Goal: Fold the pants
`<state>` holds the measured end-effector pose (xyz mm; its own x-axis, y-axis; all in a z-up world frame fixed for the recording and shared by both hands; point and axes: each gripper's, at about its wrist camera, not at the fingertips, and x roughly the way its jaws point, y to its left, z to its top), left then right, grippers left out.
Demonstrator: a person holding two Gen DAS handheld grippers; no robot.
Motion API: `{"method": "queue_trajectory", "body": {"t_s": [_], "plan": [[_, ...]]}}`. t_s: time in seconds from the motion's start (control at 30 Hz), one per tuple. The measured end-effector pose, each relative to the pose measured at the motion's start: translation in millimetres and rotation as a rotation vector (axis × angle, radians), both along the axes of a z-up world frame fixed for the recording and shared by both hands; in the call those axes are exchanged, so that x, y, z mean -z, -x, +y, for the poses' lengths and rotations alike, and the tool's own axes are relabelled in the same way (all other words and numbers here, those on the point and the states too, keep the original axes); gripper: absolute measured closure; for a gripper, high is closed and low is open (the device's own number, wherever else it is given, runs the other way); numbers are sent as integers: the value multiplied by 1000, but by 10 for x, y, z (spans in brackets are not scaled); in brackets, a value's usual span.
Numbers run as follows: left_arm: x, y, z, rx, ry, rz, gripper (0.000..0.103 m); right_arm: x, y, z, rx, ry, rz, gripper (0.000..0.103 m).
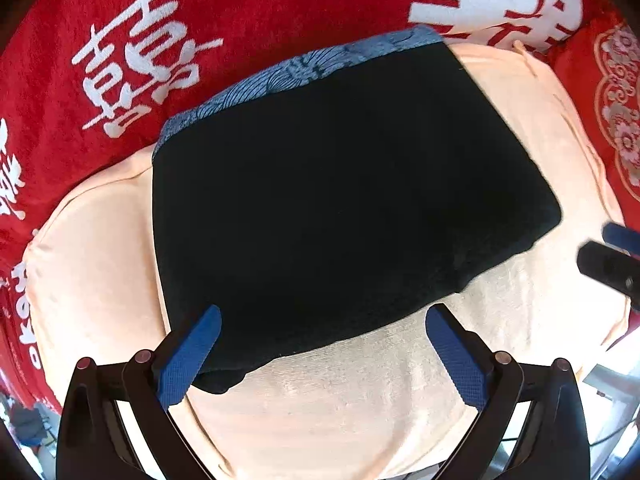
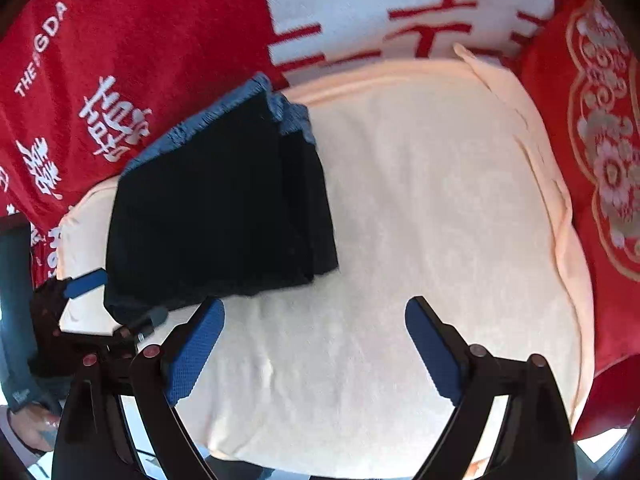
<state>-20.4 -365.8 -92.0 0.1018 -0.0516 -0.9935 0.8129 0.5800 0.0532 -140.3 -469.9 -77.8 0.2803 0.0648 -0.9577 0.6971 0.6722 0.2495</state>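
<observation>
The black pants [image 1: 340,200] lie folded into a compact rectangle on a peach towel [image 1: 360,400], with a blue patterned band [image 1: 304,72] along the far edge. My left gripper [image 1: 322,320] is open and empty just above the near edge of the pants. My right gripper [image 2: 314,316] is open and empty over the bare towel [image 2: 420,200], to the right of the pants [image 2: 216,208]. The right gripper's tip shows at the right edge of the left wrist view [image 1: 612,256]. The left gripper shows at the left of the right wrist view [image 2: 84,284].
The towel lies on a red bedspread [image 1: 80,60] with white characters. A red cushion [image 2: 608,160] with a gold and white floral pattern sits at the right. A person's sleeve [image 2: 16,300] shows at the far left.
</observation>
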Motion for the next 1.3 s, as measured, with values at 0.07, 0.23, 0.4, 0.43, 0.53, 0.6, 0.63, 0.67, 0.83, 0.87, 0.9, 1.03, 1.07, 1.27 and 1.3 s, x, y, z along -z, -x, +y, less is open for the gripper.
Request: {"method": "queue_trajectory", "body": {"t_s": [0.07,0.23,0.4,0.43,0.53,0.6,0.63,0.67,0.83,0.87,0.9,1.03,1.07,1.27,1.3], "plan": [[14,-33,10,-15,-3,9,0,39,46,-1,13,-13,13,10],[13,-60,50,-29,-2,13,0,39,97,3,22,-23,12,10],[23,-89,97,-41,-1,4,0,33,91,-28,32,-22,9,10],[8,-101,110,-46,3,5,0,32,90,-34,36,-23,7,10],[1,-171,179,-70,25,29,0,35,78,-40,35,-20,7,10],[13,-221,211,-82,25,30,0,45,58,-46,28,-19,10,10],[14,-244,223,-85,23,23,0,51,44,-50,24,-16,15,10],[10,-262,240,-84,28,23,0,55,29,-57,22,-13,17,10],[-66,-396,399,-120,61,32,0,63,-51,-111,25,-9,18,10],[-87,-428,430,-131,68,30,0,62,-71,-127,27,-11,18,10],[-108,-458,460,-141,76,30,0,58,-84,-136,30,-11,18,9],[-198,-624,547,-176,110,25,0,50,-129,-198,30,-15,12,9],[-212,-655,542,-179,114,19,0,47,-132,-215,29,-16,8,9],[-225,-979,685,-238,150,6,0,67,-177,-395,33,-47,-25,9],[-199,-1056,715,-255,157,14,0,73,-189,-429,33,-57,-33,9]]}}
